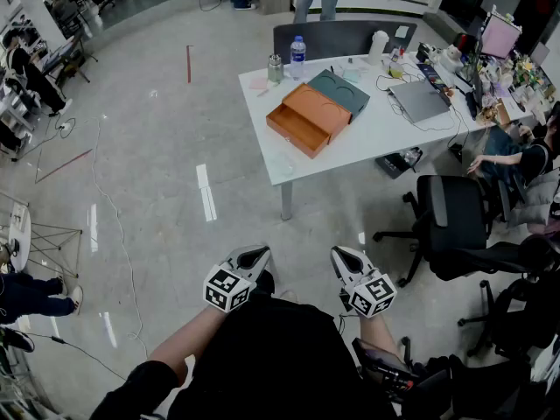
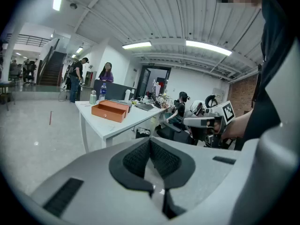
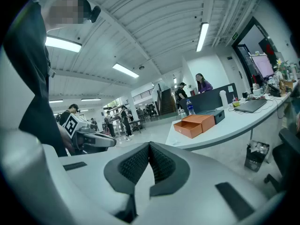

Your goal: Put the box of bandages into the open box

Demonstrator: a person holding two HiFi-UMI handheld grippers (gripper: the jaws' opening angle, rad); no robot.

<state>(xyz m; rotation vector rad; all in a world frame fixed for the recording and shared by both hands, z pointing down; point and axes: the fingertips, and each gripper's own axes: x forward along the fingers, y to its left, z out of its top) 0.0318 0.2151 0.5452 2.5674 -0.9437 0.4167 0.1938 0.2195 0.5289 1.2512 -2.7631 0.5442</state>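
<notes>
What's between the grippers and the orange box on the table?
Head view: only floor, then the table's near edge and leg. The left gripper and right gripper, both shut, sit far short of the orange box.

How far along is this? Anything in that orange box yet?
Nothing looks done. The left tool and right tool are shut and empty, held by the person's body, away from the white table. The orange box sits open there; the whole pick-up and placing is left.

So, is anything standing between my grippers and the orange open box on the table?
Nothing visible: only bare floor lies between the left gripper, the right gripper and the table bearing the orange box.
</notes>
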